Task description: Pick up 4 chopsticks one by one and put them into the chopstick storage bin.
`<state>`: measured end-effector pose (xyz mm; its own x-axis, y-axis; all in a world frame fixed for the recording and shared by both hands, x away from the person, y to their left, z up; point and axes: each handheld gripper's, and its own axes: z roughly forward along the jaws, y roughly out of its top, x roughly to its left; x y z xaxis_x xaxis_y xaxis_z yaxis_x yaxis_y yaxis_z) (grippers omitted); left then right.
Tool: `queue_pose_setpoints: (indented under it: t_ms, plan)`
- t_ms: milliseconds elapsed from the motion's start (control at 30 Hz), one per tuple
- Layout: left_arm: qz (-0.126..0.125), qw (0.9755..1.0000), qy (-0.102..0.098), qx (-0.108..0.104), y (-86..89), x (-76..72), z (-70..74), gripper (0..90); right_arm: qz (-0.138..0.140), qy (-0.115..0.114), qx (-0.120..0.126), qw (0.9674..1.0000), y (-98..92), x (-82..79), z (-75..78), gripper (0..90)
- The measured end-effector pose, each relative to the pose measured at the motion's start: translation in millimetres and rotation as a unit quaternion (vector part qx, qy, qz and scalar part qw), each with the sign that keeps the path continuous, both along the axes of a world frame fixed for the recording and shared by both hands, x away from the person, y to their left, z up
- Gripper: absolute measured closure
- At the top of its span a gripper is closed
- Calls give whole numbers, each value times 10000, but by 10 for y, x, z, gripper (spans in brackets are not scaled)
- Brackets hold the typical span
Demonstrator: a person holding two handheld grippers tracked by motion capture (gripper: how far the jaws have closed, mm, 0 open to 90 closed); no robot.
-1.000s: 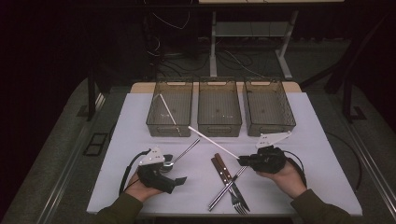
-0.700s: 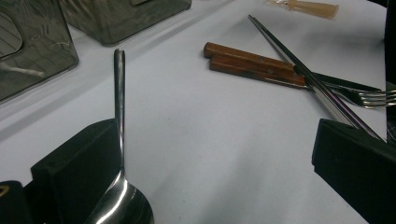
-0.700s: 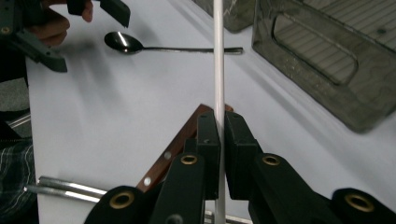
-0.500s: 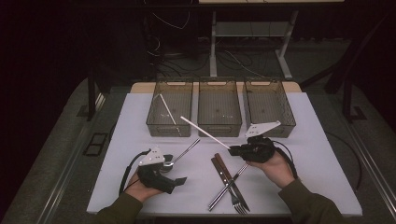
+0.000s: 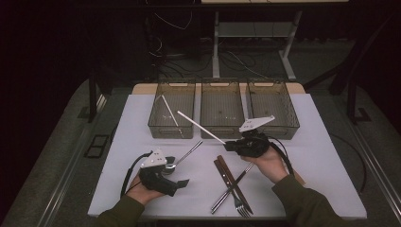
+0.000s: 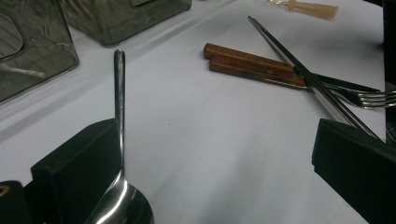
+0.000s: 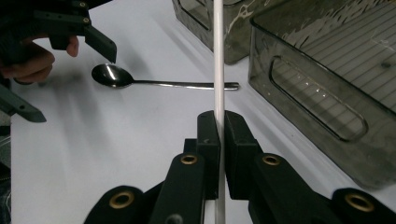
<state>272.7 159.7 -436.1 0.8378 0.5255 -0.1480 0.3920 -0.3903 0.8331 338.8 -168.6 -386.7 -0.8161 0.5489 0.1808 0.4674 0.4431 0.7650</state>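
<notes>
The right claw (image 7: 218, 135) is clamped on a white chopstick (image 5: 201, 127) raised above the bench (image 5: 321, 156), whose far end runs out of the right gripper view. The left claw (image 6: 210, 172) stands open around a spoon (image 6: 119, 140), bowl cut off. A white sheet covers the bench; the room behind is dark.

Dark room — grey floor (image 5: 61, 156), cables (image 5: 236, 59)

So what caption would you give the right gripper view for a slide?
Right gripper clamps a white chopstick above the table, a spoon lying beyond.
</notes>
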Motion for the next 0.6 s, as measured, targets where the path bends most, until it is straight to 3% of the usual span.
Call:
queue_pose_setpoints:
  t_ms: [300, 600]
  plan:
    - [-4, 10000, -11, -6, -3, 4, -2, 2, -85, -87, 74, 9999, 101, 154, 86, 861]
    - [1, 10000, 15, -65, -13, -1, -4, 2, -220, -117, -34, 9997, 281, 350, 220, 860]
